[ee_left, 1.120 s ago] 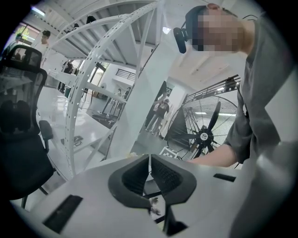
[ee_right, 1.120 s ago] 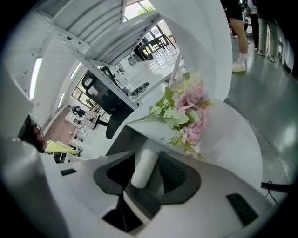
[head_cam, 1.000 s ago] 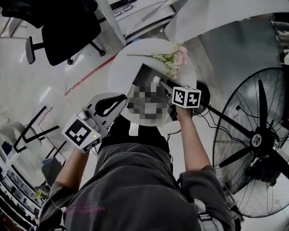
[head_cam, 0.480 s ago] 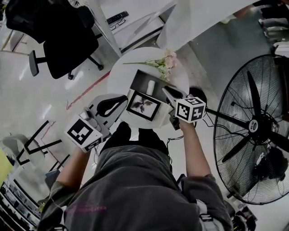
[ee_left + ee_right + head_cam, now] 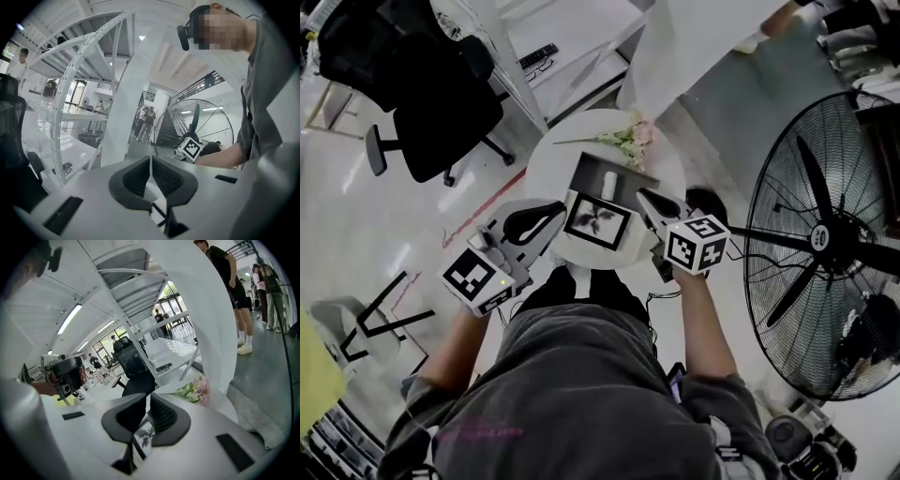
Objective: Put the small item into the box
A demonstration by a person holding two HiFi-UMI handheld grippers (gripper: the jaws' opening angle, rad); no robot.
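White all over, the round table (image 5: 546, 159) carries the open box (image 5: 586, 173), and we see the small item (image 5: 609, 180), a pale piece, lying inside its dark hollow. On the near side of the box, touching its edge, lies the lid (image 5: 598, 221) with a black-framed leaf picture on top. Pink flowers (image 5: 625, 141) lie at the far side of the table, beyond the box. Our left gripper (image 5: 557, 210) hovers at the left of the lid with its jaws pressed together on nothing (its own view shows the tips meeting). Our right gripper (image 5: 645, 197) hangs at the right of the lid and box. Its jaws have just been closing and now stand all but together. Nothing is pinched between them, though the lid's picture shows through the gap beneath them. A big fan (image 5: 825, 239) stands on the floor to the right, and a black office chair (image 5: 431, 94) at the far left.
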